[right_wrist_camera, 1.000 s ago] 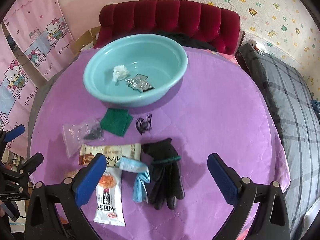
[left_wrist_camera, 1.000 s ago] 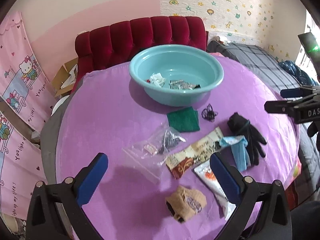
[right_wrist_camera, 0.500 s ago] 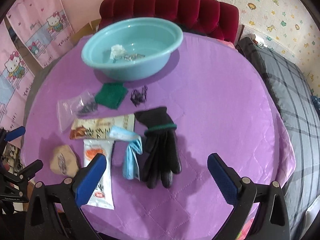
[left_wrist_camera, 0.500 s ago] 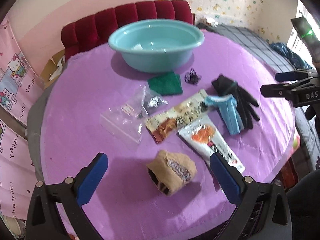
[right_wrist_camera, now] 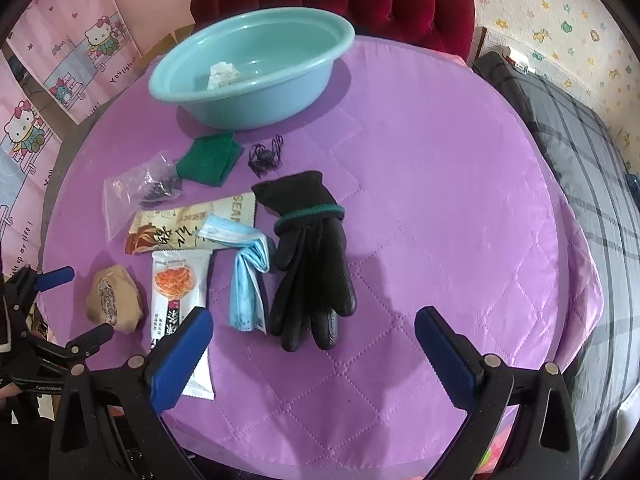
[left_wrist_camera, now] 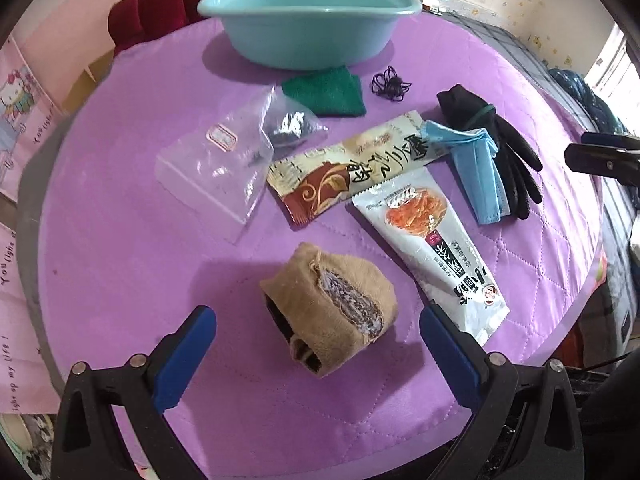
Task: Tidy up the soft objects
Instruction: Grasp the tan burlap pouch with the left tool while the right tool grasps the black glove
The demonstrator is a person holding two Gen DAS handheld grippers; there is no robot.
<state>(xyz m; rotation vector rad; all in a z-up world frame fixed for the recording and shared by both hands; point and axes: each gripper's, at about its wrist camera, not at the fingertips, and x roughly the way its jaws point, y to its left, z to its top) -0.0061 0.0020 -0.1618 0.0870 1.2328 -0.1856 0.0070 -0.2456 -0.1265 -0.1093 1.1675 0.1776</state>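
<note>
Items counted near basin [left_wrist_camera: 308, 20]: two snack packets, one clear bag [left_wrist_camera: 224, 160], one green cloth [left_wrist_camera: 326, 92], one black glove [right_wrist_camera: 308, 248], one blue mask [right_wrist_camera: 246, 276], one tan sock bundle [left_wrist_camera: 328, 312]. Left gripper [left_wrist_camera: 316, 344] was spread wide, bundle just ahead between its fingers, untouched. Right gripper [right_wrist_camera: 312, 344] was also spread, empty, glove fingertips just ahead.

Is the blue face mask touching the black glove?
Touching. In the right wrist view the folded blue face mask lies pressed against the black knitted glove, edges meeting with no purple cloth between them.
</note>
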